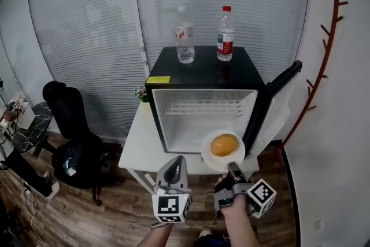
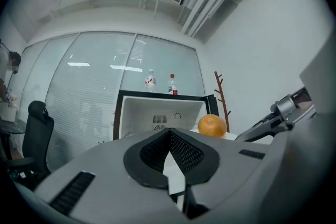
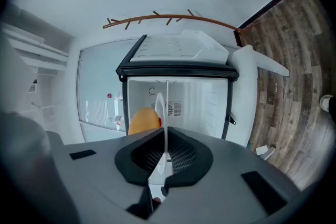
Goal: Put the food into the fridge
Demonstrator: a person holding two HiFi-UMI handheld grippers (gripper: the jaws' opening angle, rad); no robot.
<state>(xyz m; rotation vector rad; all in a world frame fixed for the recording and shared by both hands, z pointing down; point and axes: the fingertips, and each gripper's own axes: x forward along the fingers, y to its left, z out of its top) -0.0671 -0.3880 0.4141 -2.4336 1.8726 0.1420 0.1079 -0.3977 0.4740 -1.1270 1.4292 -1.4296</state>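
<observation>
A round orange food item point(image 1: 224, 144) lies on a white plate point(image 1: 209, 154) held in front of the open black mini fridge point(image 1: 202, 73). My right gripper point(image 1: 233, 169) is shut on the plate's near rim. In the right gripper view the plate point(image 3: 159, 107) stands edge-on between the jaws of that gripper point(image 3: 164, 159), with the food point(image 3: 143, 121) to its left and the fridge's white inside point(image 3: 194, 105) behind. My left gripper point(image 1: 176, 162) hangs shut and empty left of the plate. From the left gripper point(image 2: 169, 159) view the food point(image 2: 212, 125) shows at right.
Two water bottles point(image 1: 185, 35) point(image 1: 225, 34) stand on the fridge top. The fridge door point(image 1: 280, 89) swings open to the right. A wire shelf point(image 1: 202, 107) spans the inside. The fridge sits on a white table point(image 1: 137, 144). A black chair point(image 1: 72, 124) stands left; a coat rack point(image 1: 324, 61) right.
</observation>
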